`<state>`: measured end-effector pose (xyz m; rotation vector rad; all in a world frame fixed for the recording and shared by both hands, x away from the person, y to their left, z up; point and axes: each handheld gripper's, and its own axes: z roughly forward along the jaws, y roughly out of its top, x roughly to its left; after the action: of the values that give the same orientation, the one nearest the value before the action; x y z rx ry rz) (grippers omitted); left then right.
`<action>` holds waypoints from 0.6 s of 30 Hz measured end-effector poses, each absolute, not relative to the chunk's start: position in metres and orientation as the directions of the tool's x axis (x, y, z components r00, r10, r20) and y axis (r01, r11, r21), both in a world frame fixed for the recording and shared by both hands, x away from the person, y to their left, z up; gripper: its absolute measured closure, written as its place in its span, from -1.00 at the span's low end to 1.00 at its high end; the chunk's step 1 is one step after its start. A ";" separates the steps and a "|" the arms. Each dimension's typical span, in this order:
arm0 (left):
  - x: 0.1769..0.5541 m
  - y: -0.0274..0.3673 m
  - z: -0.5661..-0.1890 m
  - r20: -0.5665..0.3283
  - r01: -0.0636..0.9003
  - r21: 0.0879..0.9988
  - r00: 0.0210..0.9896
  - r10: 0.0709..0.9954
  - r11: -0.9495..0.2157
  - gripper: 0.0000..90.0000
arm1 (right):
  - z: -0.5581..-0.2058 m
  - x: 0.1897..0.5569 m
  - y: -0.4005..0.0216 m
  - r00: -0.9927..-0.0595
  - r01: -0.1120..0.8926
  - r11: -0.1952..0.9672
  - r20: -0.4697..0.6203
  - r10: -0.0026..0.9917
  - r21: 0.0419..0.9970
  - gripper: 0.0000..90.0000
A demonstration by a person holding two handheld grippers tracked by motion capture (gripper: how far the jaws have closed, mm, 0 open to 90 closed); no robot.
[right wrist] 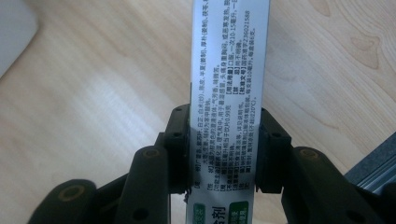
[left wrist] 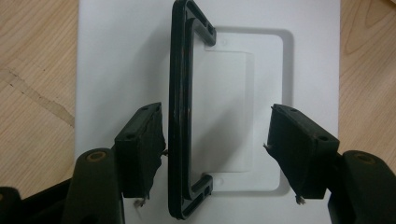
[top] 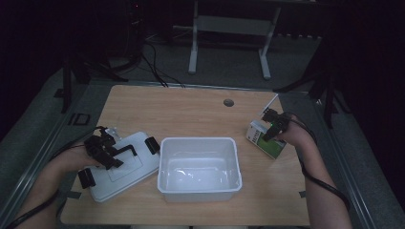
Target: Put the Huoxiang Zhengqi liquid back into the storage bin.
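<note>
A white lid [top: 125,168] with a black handle [top: 125,150] and black end clips lies at the table's left. My left gripper [top: 102,151] hovers over it. In the left gripper view the lid [left wrist: 116,56] lies under the open left gripper [left wrist: 217,140]; the handle [left wrist: 180,116] stands between the jaws, close against the left pad [left wrist: 140,144] and far from the right one. At the right of the table, my right gripper [top: 271,128] is shut on a white and green carton [top: 267,143]. In the right gripper view both pads of the right gripper [right wrist: 224,151] press the narrow printed sides of the carton [right wrist: 229,70].
A white open bin [top: 199,188] stands in the middle of the wooden table [top: 191,112], between the lid and the carton. A round cable hole [top: 229,102] sits near the far edge. A metal frame's legs [top: 193,52] stand beyond the table. The bin's corner [right wrist: 14,32] shows left of the carton.
</note>
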<state>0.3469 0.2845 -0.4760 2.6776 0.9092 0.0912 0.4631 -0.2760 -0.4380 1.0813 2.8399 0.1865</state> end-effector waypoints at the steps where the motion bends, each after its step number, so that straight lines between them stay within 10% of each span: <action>1: 0.347 0.284 -0.476 -0.039 0.584 0.311 0.797 0.603 -0.750 -0.19 | -0.436 0.461 -0.276 -0.750 0.649 0.747 -0.045 0.660 0.144 0.42; 18: 0.345 0.283 -0.472 -0.032 0.585 0.307 0.795 0.606 -0.751 -0.19 | -0.384 0.417 -0.269 -0.876 0.463 0.874 -0.074 0.477 0.147 0.42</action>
<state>0.3453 0.2831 -0.4724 2.6826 0.9132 0.0998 0.4168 -0.2688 -0.3836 0.7390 2.9365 0.1892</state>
